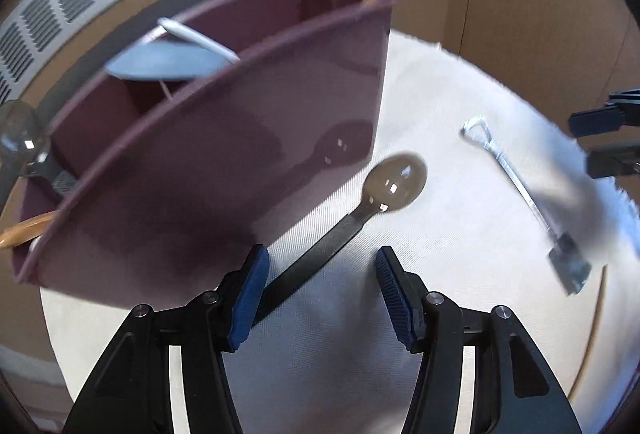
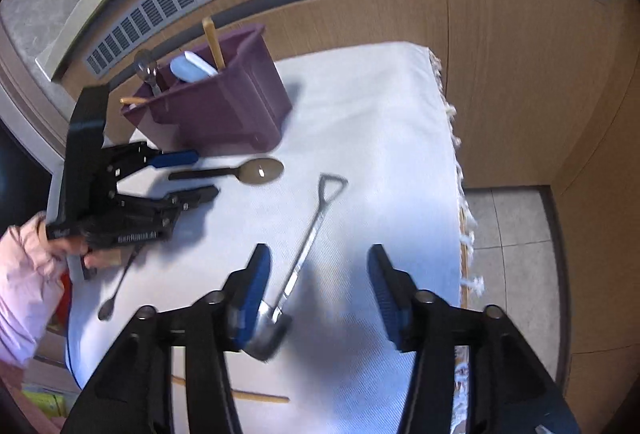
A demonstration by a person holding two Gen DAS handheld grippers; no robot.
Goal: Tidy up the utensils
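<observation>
Both grippers stood spread and empty: left gripper (image 1: 320, 266) straddled the black-handled spoon (image 1: 394, 180) beside the purple caddy (image 1: 224, 138), right gripper (image 2: 316, 274) over the shovel spoon (image 2: 308, 246); best centred on handles before pinching.

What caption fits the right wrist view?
Open right gripper over shovel-shaped spoon; left gripper straddles black-handled spoon beside purple caddy.

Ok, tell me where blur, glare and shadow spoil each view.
Left wrist view: the purple caddy is smeared, the shovel-shaped spoon streaked, glints sit on the black-handled spoon, and vents bow. Right wrist view: the shovel spoon's bowl blurs in gripper shadow; the cloth glares white.
</observation>
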